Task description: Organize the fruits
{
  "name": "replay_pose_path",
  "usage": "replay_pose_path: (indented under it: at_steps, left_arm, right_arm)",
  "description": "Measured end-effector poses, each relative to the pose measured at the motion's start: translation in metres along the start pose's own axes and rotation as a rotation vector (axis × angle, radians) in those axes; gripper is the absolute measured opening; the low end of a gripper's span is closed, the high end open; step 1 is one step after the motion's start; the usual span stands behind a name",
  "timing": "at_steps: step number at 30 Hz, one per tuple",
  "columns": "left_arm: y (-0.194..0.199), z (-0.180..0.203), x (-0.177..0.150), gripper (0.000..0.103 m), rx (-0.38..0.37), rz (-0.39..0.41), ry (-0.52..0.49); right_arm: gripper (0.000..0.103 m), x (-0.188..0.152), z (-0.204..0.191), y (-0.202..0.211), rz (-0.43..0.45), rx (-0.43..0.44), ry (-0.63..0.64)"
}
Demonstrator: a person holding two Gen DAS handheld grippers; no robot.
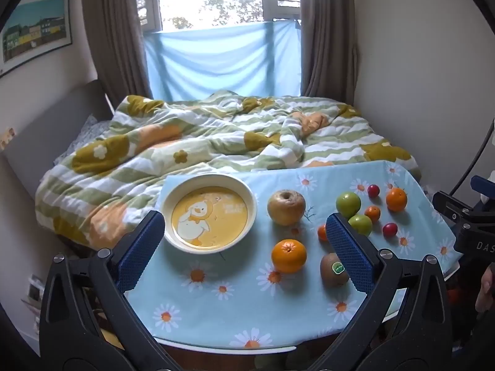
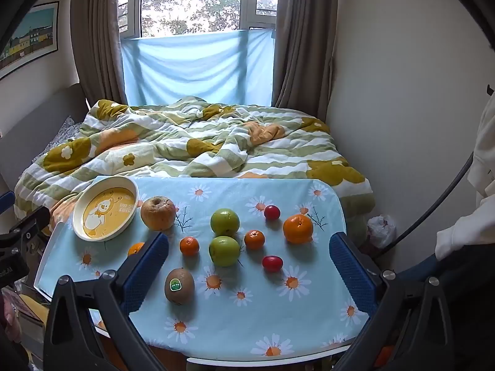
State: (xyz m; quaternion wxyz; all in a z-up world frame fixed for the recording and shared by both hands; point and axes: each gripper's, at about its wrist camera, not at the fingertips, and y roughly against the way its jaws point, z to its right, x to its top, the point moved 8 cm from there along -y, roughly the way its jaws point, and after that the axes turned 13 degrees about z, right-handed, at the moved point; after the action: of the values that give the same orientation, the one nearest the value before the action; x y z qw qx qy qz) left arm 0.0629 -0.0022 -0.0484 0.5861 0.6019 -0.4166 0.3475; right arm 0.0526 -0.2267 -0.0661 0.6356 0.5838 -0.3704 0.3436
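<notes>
Right up front, the left gripper [image 1: 246, 232] gapes wide with nothing between its blue pads; the right gripper [image 2: 249, 253] hangs just as wide and empty above the daisy cloth [image 2: 235, 324]. The kiwi [image 2: 179, 286] lies nearest, sticker up. The left gripper's right finger cuts off a small orange [image 1: 321, 232] in its own view. One big orange [image 2: 136, 248] peeks from behind the right gripper's left finger. The duck plate [image 1: 210, 216] holds nothing, brown pear [image 1: 286, 207] just beside it. Green apples [image 2: 225, 222], cherry tomatoes [image 2: 272, 262] scattered right.
</notes>
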Motion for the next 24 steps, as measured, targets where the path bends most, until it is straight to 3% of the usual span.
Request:
replay_pose_path:
  at_steps: [6, 24]
  left_arm:
    - [0.001, -0.008, -0.002, 0.103, -0.021, 0.014, 0.035]
    - [0.000, -0.002, 0.007, 0.103, -0.002, 0.032, 0.015]
  right_arm:
    - [0.103, 0.000, 0.000, 0.000, 0.006, -0.001, 0.002]
    - [0.103, 0.001, 0.000, 0.001, 0.008, -0.001, -0.001]
